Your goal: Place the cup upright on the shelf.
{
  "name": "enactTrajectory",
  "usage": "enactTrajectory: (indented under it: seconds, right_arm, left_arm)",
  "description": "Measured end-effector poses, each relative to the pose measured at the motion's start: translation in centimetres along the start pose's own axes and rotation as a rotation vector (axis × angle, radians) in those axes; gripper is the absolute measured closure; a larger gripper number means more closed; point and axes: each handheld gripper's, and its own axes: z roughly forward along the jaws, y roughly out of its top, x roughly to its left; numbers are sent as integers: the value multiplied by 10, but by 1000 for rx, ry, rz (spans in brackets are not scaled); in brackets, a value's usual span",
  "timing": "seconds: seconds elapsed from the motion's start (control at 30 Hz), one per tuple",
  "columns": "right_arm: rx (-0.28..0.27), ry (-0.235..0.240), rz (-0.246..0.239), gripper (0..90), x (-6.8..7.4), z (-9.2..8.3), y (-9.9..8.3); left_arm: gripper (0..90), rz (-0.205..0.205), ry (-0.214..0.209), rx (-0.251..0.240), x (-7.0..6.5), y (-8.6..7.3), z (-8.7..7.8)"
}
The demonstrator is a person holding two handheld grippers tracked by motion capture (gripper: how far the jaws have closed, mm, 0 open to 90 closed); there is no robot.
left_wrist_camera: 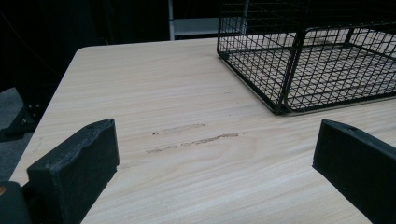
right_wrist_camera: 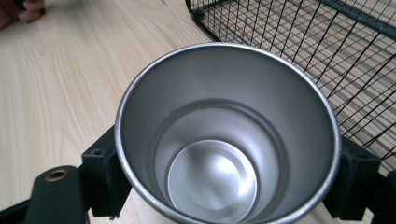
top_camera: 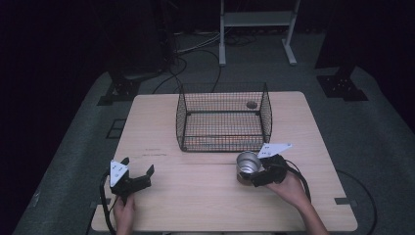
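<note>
A shiny steel cup (top_camera: 248,164) stands upright on the wooden table (top_camera: 205,196), just in front of the black wire basket (top_camera: 222,117). My right gripper (top_camera: 255,175) is shut on it from the near right. In the right gripper view the cup (right_wrist_camera: 224,140) is empty, its mouth faces the camera, and a black pad presses each side of it. My left gripper (top_camera: 137,165) rests near the table's front left with its jaws wide apart. In the left gripper view, bare wood lies between the jaws of the left gripper (left_wrist_camera: 215,135).
The wire basket (left_wrist_camera: 289,60) is open-topped and sits at the middle back of the table, with a small round hole (top_camera: 251,104) in the tabletop behind it. A white frame (top_camera: 257,29) and cables lie on the dark floor beyond. The person's other hand (right_wrist_camera: 28,9) shows far off.
</note>
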Motion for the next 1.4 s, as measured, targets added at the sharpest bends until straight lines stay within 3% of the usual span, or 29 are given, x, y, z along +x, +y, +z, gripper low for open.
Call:
enactTrajectory:
  seconds: [0.73, 0.93, 1.4]
  right_arm:
    - [-36, 64, 10, 180, -11, -26, 39]
    - [-46, 80, -2, 180, -14, -32, 57]
    - [-57, 108, -18, 180, -24, -33, 91]
  left_arm:
    - [0, 3, 0, 0, 0, 0, 0]
    - [0, 3, 0, 0, 0, 0, 0]
    - [0, 4, -2, -4, 0, 0, 0]
